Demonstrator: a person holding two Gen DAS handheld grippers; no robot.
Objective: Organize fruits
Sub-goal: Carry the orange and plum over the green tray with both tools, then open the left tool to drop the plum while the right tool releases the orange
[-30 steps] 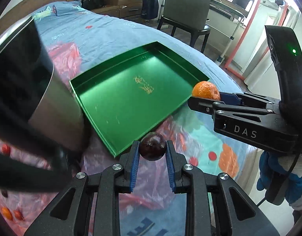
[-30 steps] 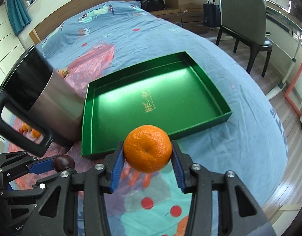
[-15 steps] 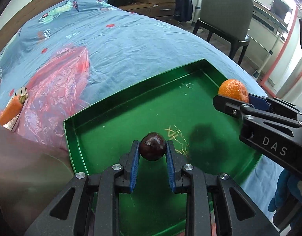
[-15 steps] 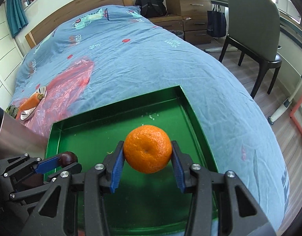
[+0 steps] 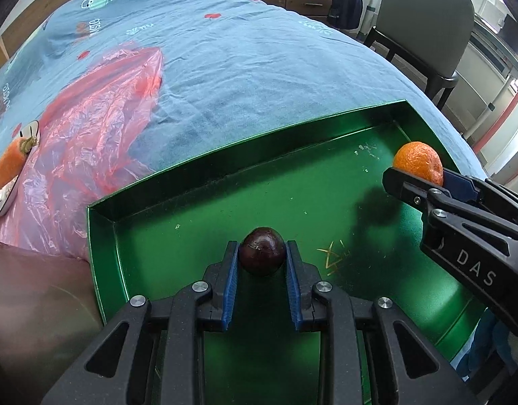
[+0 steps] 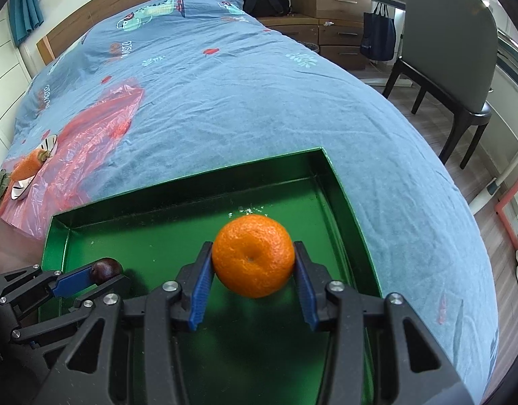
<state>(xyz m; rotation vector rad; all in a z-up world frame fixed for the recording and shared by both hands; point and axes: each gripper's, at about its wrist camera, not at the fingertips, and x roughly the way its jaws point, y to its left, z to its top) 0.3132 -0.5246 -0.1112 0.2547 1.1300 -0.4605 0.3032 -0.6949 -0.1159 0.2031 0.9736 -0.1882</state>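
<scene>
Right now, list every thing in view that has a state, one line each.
Left tongs: shut on the dark plum, over the tray.
Right tongs: shut on the orange, over the tray.
Green tray: on the bed, no fruit lying in it.
Carrot: lying in a small dish at the left.
Pink plastic bag: spread flat and crumpled on the blue bedcover.

Both fruits now over green tray (image 5: 103, 209)

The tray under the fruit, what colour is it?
Shiny green tray; clearest in the right wrist view.
</scene>
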